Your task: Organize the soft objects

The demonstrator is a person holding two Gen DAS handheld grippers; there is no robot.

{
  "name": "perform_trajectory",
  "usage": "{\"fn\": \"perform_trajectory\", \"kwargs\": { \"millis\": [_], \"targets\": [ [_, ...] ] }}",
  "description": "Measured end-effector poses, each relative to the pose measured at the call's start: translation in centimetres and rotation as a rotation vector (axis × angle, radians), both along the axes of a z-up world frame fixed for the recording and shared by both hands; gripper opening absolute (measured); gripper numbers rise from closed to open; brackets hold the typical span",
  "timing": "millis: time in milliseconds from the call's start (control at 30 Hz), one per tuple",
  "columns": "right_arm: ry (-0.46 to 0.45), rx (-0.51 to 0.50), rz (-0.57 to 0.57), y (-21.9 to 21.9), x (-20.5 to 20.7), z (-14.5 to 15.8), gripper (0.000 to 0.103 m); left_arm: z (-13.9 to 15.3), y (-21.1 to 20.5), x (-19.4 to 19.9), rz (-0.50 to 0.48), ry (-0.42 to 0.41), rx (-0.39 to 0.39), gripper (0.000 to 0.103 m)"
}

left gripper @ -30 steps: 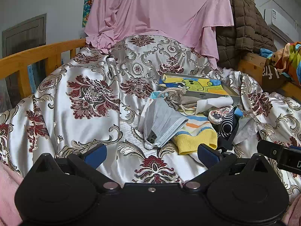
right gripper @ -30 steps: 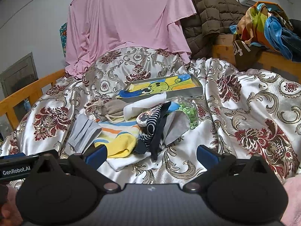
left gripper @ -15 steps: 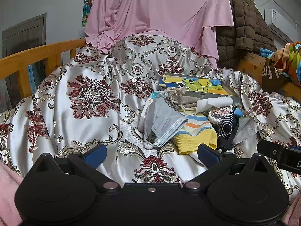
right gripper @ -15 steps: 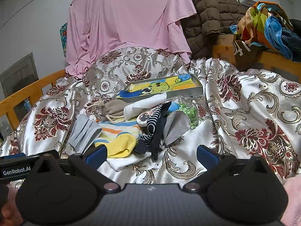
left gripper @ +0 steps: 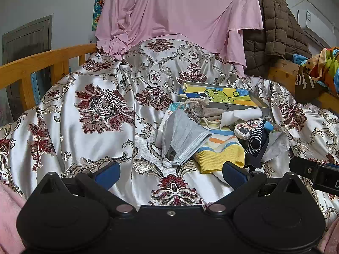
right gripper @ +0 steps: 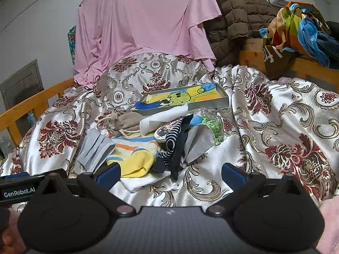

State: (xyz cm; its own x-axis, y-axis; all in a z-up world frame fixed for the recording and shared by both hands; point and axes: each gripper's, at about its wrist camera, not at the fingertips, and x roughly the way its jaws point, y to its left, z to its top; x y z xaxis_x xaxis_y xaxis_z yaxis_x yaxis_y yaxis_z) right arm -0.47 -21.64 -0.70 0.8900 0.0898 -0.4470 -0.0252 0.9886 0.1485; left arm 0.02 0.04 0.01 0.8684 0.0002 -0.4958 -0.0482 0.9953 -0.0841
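Centre frame: heap of soft items on the silver floral satin bedspread (left gripper: pixel 101 131), including one grey pleated face mask (left gripper: pixel 182 139), one yellow-cuffed striped sock (left gripper: pixel 220 152) and one beige drawstring pouch (right gripper: pixel 127 122), below one shallow metal tray (right gripper: pixel 211 103). Bare cloth lies left. Left gripper (left gripper: pixel 170 172) and right gripper (right gripper: pixel 170 172): fingers apart, empty, near the heap's lower edge.

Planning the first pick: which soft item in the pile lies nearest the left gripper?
The yellow-cuffed striped sock: its yellow cuff ends right beside the left gripper, nearer than the grey face mask or the dotted navy sock.
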Motion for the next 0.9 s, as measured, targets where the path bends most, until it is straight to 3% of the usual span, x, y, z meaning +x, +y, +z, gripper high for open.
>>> {"fn": "perform_trajectory", "kwargs": {
  "millis": [700, 900],
  "targets": [
    [0.0, 0.006, 0.0, 0.5, -0.1, -0.1, 0.103, -0.2, 0.8, 0.2, 0.008, 0.0, -0.004, 0.102],
    [0.012, 0.075, 0.043, 0.2, 1.0, -0.1, 0.103, 0.1, 1.9, 1.2, 0.022, 0.01, -0.04, 0.102]
  ]
}}
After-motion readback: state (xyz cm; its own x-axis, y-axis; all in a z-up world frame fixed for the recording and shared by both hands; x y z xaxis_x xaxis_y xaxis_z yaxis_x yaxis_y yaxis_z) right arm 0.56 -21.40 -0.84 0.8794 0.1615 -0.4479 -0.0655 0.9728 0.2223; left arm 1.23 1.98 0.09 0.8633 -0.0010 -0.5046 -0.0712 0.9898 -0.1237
